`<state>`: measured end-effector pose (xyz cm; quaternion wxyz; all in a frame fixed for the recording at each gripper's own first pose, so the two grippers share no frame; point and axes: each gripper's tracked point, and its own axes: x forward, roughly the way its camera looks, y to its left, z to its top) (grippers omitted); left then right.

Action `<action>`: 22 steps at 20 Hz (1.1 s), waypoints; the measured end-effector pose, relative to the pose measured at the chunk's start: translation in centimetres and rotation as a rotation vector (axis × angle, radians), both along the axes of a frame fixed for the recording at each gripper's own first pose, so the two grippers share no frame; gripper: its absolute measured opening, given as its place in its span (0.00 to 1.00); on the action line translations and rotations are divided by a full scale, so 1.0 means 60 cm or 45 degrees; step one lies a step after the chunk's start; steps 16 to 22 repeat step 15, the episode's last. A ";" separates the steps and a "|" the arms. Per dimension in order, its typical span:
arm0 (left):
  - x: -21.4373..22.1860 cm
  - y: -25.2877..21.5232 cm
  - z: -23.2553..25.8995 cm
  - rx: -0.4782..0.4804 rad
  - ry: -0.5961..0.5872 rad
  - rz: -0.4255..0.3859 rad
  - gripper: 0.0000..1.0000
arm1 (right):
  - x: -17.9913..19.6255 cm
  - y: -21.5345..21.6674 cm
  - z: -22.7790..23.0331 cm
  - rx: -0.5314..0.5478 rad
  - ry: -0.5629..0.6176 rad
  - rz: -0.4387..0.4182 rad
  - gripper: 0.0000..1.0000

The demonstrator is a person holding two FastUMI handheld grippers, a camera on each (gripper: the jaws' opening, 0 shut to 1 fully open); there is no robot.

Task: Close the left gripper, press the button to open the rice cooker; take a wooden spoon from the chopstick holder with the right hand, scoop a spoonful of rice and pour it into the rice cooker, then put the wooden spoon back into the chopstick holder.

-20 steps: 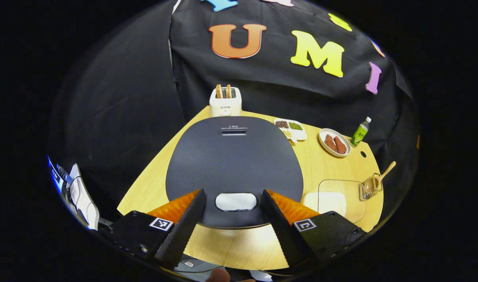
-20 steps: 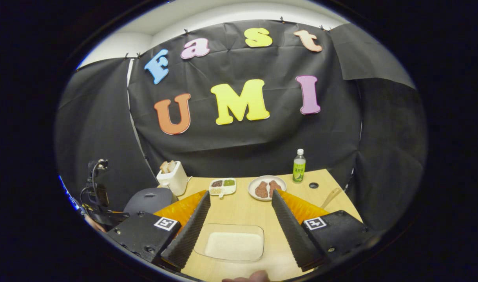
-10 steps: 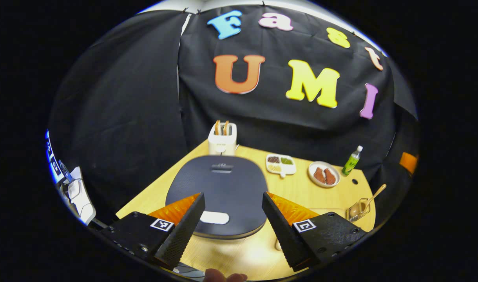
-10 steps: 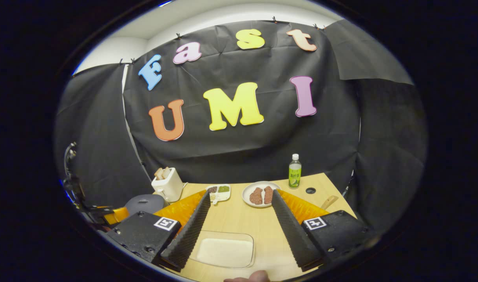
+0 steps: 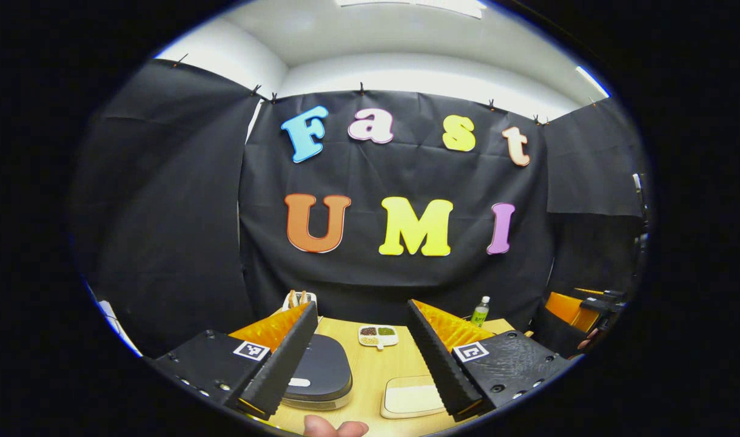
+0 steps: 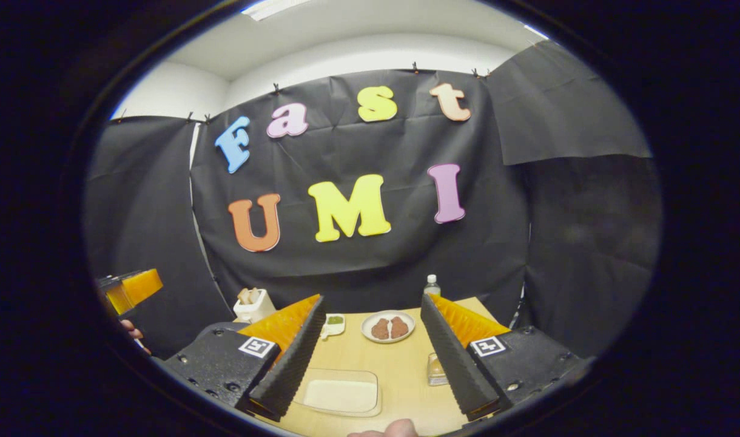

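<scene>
Rice cooker (image 5: 318,373): dark lid down, sitting on the wooden table (image 5: 370,370); its pale button (image 5: 298,382) faces the near edge, in the left gripper view.
Rice tray: a clear shallow tray of white rice (image 5: 409,397) lies just to the right of the rice cooker on the table; in the right gripper view the same tray (image 6: 341,394) sits low between that gripper's fingers.
Chopstick holder (image 6: 435,369): a small wire holder well to the right of the rice cooker, beyond the rice tray; whether the wooden spoon stands in it, I cannot tell, it is partly behind a finger.
Left gripper (image 5: 362,355): fingers spread wide, nothing between them, held up above the near side of the rice cooker and not touching it.
Right gripper (image 6: 370,358): fingers wide apart as well, empty, raised over the table to the right of the rice cooker, above the rice tray.
Toaster (image 5: 298,299): white, with bread slices sticking up, just behind the rice cooker.
Divided dish (image 5: 378,335): small white dish with coloured portions, behind and to the right of the rice cooker.
Plate (image 6: 388,326): white, two brown pieces on it, farther right of the rice cooker than the divided dish.
Bottle (image 5: 480,312): green, at the table's back edge, far right of the rice cooker.
Fingertip (image 5: 335,427): a person's fingertip shows at the bottom edge, nearer than the rice cooker.
</scene>
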<state>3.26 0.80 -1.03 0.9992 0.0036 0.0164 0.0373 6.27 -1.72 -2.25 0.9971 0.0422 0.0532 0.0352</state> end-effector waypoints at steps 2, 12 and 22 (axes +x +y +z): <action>-0.043 -0.006 0.008 0.031 -0.027 -0.033 0.94 | -0.052 0.005 0.011 -0.006 -0.028 -0.007 1.00; -0.173 -0.049 0.025 0.085 -0.129 -0.159 0.94 | -0.219 0.011 0.031 -0.069 -0.077 -0.026 0.99; -0.173 -0.052 0.037 0.084 -0.152 -0.148 0.84 | -0.219 0.005 0.036 -0.081 -0.094 -0.027 1.00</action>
